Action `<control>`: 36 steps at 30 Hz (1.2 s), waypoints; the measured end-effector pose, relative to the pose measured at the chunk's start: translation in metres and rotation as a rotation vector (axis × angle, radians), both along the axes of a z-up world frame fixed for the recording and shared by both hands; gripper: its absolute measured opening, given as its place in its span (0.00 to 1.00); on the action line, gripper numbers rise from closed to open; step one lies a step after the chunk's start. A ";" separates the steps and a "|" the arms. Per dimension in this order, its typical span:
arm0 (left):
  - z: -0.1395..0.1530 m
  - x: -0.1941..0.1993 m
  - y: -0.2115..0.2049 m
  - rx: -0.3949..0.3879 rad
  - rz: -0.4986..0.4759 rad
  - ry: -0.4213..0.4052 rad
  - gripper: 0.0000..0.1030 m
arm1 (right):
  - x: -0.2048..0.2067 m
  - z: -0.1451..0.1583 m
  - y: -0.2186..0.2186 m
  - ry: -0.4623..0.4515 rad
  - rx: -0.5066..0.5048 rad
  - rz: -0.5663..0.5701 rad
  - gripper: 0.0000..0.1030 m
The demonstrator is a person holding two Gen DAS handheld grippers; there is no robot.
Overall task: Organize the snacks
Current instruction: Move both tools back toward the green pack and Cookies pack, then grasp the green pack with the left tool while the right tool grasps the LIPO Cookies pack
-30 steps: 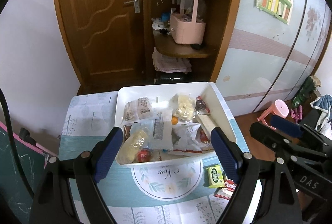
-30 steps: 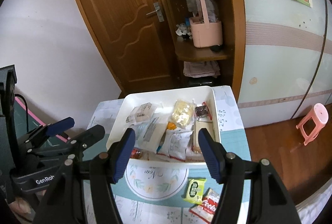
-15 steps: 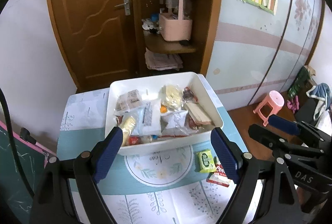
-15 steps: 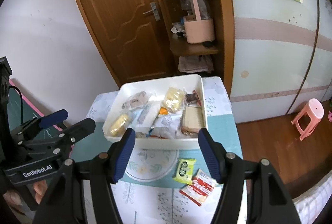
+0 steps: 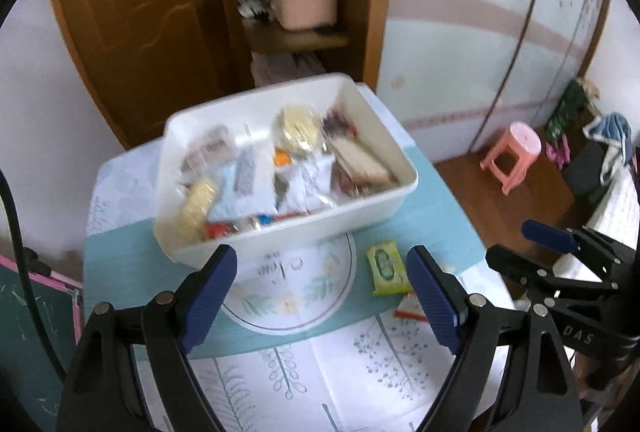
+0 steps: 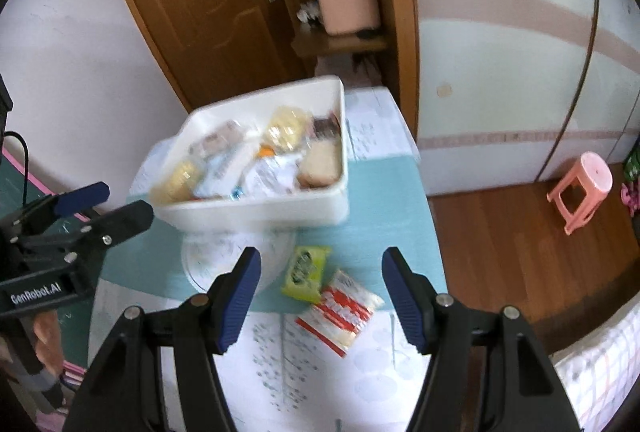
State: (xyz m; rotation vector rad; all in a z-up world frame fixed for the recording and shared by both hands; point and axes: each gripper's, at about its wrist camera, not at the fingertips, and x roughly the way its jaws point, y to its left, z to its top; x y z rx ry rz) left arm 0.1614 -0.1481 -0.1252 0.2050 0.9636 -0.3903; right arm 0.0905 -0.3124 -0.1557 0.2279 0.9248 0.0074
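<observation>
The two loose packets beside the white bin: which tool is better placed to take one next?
Right, probably. In its own view the green packet and red-and-white packet lie between the open right tool. The open left tool faces the mat short of the bin.

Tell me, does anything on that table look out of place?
Yes. Two snack packets, a green packet and a red-and-white packet, lie loose on the tablecloth in front of the white bin, where the other snacks are piled. The red-and-white one also lies askew.
</observation>
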 end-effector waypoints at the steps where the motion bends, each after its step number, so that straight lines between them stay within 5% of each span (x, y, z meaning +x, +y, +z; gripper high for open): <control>1: -0.009 -0.001 -0.003 0.012 -0.014 0.017 0.83 | -0.002 -0.007 -0.003 0.011 0.002 -0.002 0.62; 10: -0.076 0.012 -0.031 0.076 -0.113 0.161 0.83 | 0.001 -0.079 -0.012 0.152 0.050 -0.010 0.62; 23: -0.142 0.050 -0.085 0.090 -0.134 0.321 0.83 | 0.013 -0.140 0.011 0.209 0.118 -0.066 0.62; 30: -0.165 0.056 -0.094 0.088 -0.119 0.367 0.81 | 0.017 -0.142 0.024 0.156 -0.019 -0.075 0.62; 36: -0.172 0.055 -0.087 0.077 -0.110 0.396 0.79 | 0.012 -0.142 0.019 0.164 -0.086 -0.072 0.49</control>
